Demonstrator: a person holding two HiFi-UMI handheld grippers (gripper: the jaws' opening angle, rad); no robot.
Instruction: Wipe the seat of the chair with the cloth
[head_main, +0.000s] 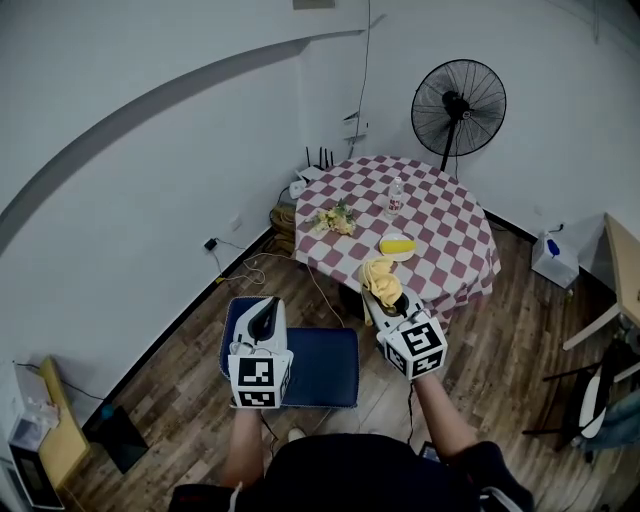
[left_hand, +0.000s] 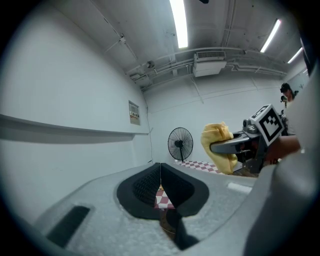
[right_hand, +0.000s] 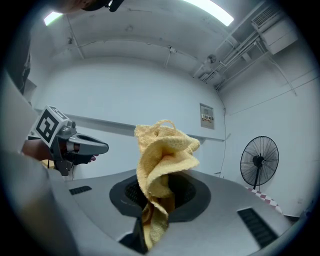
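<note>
- Holding the yellow cloth (right_hand: 162, 165) bunched between its closed jaws, the right claw (head_main: 386, 298) points level, out in the air.
- The cloth's folds rise above the jaws, and a short tail hangs below them.
- The left claw (left_hand: 160, 175) has its jaws pressed together with nothing between them.
- In the head view, the left claw sits over the near left part of the chair.
- The chair seat (head_main: 325, 368), dark blue, lies below and between the two claws.
- The cloth is clear of the seat. In the head view it shows just past the seat's far right corner, towards the worktop.
- The round worktop (head_main: 440, 225) has a red and white check cover and carries a clear bottle (head_main: 396, 198).
- A black fan (head_main: 458, 105) stands behind the worktop, near the wall.
- The floor (head_main: 200, 360) is of wood boards.
</note>
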